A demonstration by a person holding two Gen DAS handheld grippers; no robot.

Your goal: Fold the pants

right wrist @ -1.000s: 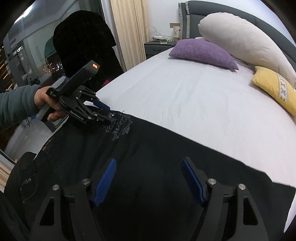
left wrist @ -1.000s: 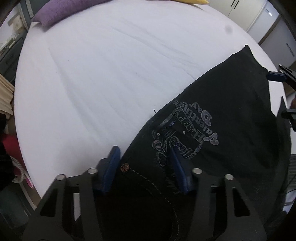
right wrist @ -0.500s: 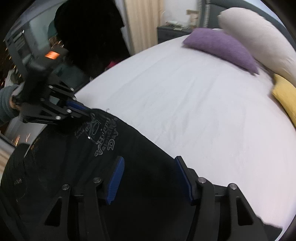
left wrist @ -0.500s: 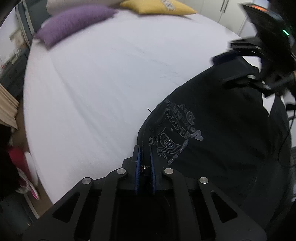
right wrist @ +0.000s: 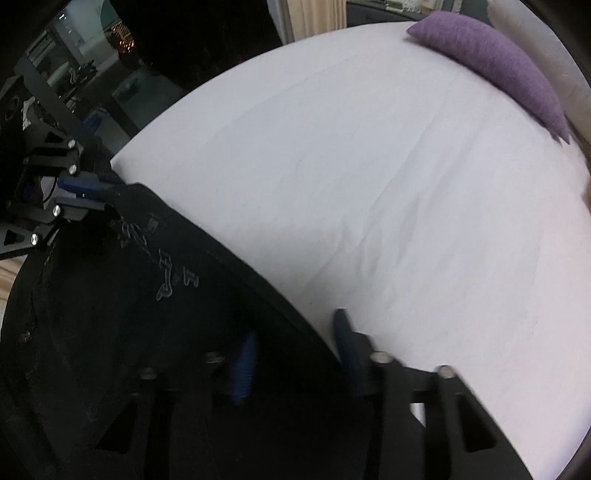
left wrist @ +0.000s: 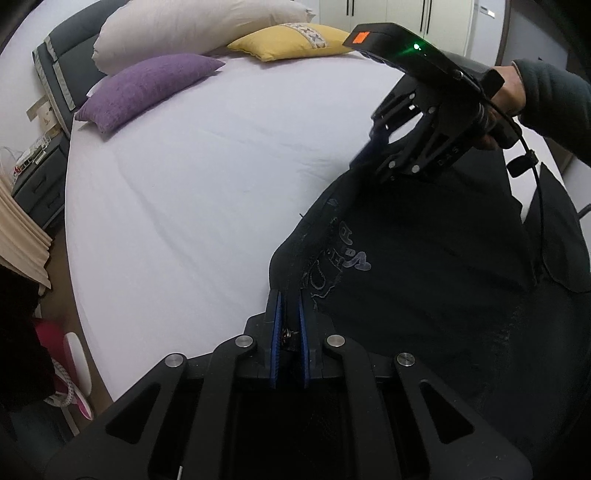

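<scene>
Home bedroom: bed (left wrist: 207, 177), pillows (left wrist: 192, 29), nightstand (left wrist: 40, 177), wardrobe (left wrist: 406, 14)

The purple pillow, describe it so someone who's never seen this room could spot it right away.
Start at the white bed, and look toward its grey headboard. Three pillows lie there in a row: the purple pillow is the end one, beside the large cream pillow, away from the yellow pillow.

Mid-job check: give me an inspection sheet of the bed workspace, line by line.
Surface: white bed sheet, lightly creased.
Job's things: black pants, printed lettering up, upper edge lifted.
Clutter: purple pillow, yellow pillow, white pillow at the headboard.
Grippers: left gripper shut on the pants' edge; right gripper has just been closing, jaws astride the edge, contact unclear.
Cables: black cable off the right handle.
Surroundings: nightstand, curtain, wardrobe doors.
</scene>
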